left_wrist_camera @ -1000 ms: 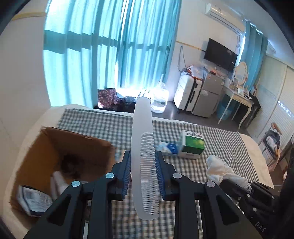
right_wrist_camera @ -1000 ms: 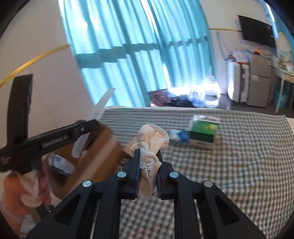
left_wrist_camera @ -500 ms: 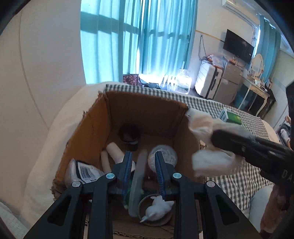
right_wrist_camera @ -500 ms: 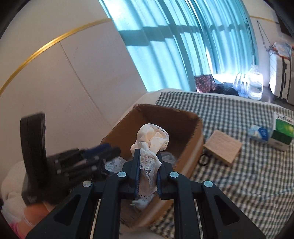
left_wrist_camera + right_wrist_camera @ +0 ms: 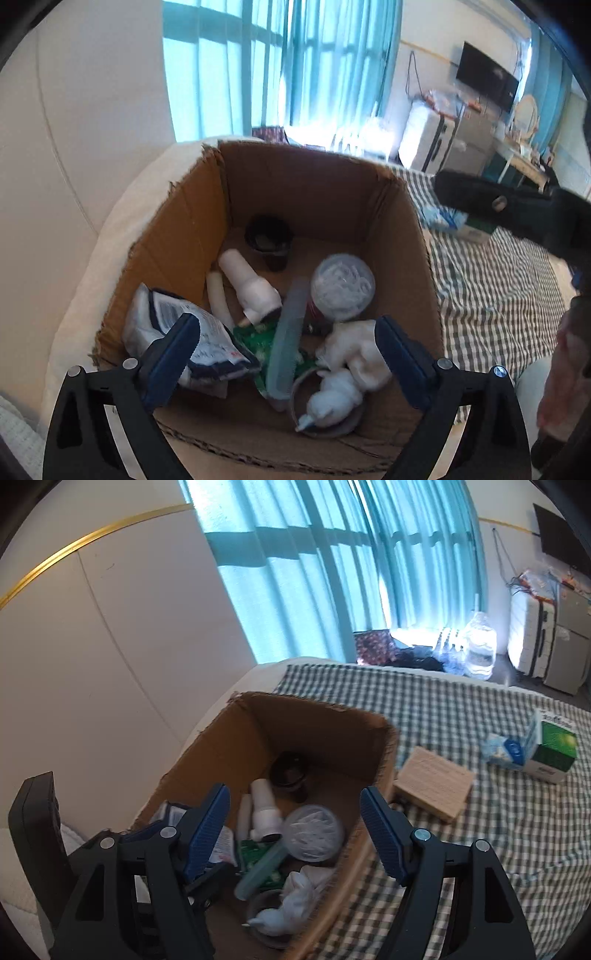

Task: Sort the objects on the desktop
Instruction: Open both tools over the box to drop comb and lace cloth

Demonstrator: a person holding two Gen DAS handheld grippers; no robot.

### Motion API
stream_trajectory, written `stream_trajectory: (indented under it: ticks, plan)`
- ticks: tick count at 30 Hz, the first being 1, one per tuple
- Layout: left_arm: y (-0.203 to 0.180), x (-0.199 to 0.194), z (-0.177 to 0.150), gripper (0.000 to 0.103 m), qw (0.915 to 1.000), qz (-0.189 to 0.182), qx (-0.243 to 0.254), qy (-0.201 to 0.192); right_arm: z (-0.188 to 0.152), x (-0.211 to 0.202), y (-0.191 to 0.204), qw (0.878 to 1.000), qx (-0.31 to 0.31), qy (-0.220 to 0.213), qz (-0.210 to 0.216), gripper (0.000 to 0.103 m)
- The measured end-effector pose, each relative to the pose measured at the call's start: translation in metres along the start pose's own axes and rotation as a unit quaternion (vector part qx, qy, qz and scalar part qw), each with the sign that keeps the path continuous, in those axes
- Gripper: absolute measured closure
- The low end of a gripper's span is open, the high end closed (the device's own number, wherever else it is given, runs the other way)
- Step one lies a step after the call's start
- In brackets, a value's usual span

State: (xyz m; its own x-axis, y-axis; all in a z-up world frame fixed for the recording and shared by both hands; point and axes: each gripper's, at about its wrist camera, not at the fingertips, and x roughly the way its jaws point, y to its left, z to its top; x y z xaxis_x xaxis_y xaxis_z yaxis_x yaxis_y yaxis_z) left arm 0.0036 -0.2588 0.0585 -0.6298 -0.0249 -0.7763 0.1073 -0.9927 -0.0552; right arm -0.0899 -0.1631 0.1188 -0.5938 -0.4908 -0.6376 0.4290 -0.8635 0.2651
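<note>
My left gripper (image 5: 286, 332) hangs over the open cardboard box (image 5: 310, 173), its jaws opening and nothing between them. The pale translucent comb (image 5: 286, 343) lies loose inside the box, slanted across a green packet (image 5: 258, 338). My right gripper (image 5: 293, 805) hovers over the same box (image 5: 325, 716), its jaws also opening and empty. The white lace cloth (image 5: 306, 882) rests in the box's near corner, partly on a round dish (image 5: 325, 424); in the left wrist view the cloth (image 5: 354, 350) sits just right of the comb.
Also in the box are a white bottle (image 5: 251, 284), a clear round tub (image 5: 341, 286), a black cup (image 5: 269, 236) and a barcode packet (image 5: 184, 332). On the checked cloth lie a wooden block (image 5: 432, 786), a blue packet (image 5: 504, 751) and a green-and-white carton (image 5: 550, 749).
Both grippers moved over the box, then both opened. The comb left the left jaws and the lace cloth left the right jaws; both now lie in the box.
</note>
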Motion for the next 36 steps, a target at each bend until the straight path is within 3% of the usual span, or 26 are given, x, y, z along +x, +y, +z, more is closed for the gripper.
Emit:
stream_trajectory:
  ticks: [4,8,12,16,19,20,21,22,23,27,31,36]
  plan:
    - [-0.018,-0.006,-0.005,0.005,0.9999,-0.014,0.001,-0.004,-0.004,-0.012,-0.034,0.998,0.024,0.0,-0.063,0.03]
    - [-0.044,-0.011,-0.004,0.005,0.9995,-0.031,-0.01,-0.002,-0.013,-0.028,-0.072,0.996,0.058,0.002,-0.066,0.03]
    - [-0.099,-0.017,0.0,0.0,0.9982,-0.058,0.004,-0.015,-0.02,-0.058,-0.117,0.993,0.085,-0.016,-0.082,0.029]
    - [-0.157,0.004,-0.004,0.0,0.9987,-0.047,0.017,-0.014,-0.028,-0.085,-0.171,0.986,0.147,-0.041,-0.06,0.029]
    - [-0.182,0.046,-0.009,0.0,0.9993,0.001,0.038,0.001,-0.039,-0.099,-0.203,0.981,0.172,-0.051,-0.076,0.029]
    - [-0.19,0.065,-0.009,0.0,0.9976,0.034,0.059,0.004,-0.042,-0.101,-0.212,0.98,0.168,-0.049,-0.093,0.029]
    - [-0.196,0.074,-0.008,0.0,0.9943,0.073,0.078,-0.002,-0.044,-0.102,-0.219,0.98,0.155,-0.044,-0.118,0.029]
    - [-0.207,0.088,-0.007,0.0,0.9842,0.129,0.119,-0.021,-0.045,-0.1,-0.224,0.98,0.145,-0.041,-0.133,0.029]
    - [-0.214,0.099,-0.006,0.0,0.9778,0.144,0.149,-0.028,-0.047,-0.099,-0.229,0.98,0.137,-0.039,-0.142,0.029]
    - [-0.227,0.136,0.002,0.0,0.9568,0.193,0.214,-0.037,-0.053,-0.084,-0.259,0.98,0.16,-0.027,-0.114,0.029]
    - [-0.209,0.148,0.02,0.0,0.9558,0.203,0.208,-0.042,-0.061,-0.062,-0.289,0.977,0.185,-0.003,-0.108,0.029]
    - [-0.189,0.16,0.045,0.0,0.958,0.216,0.186,-0.033,-0.062,-0.056,-0.315,0.97,0.219,-0.009,-0.1,0.029]
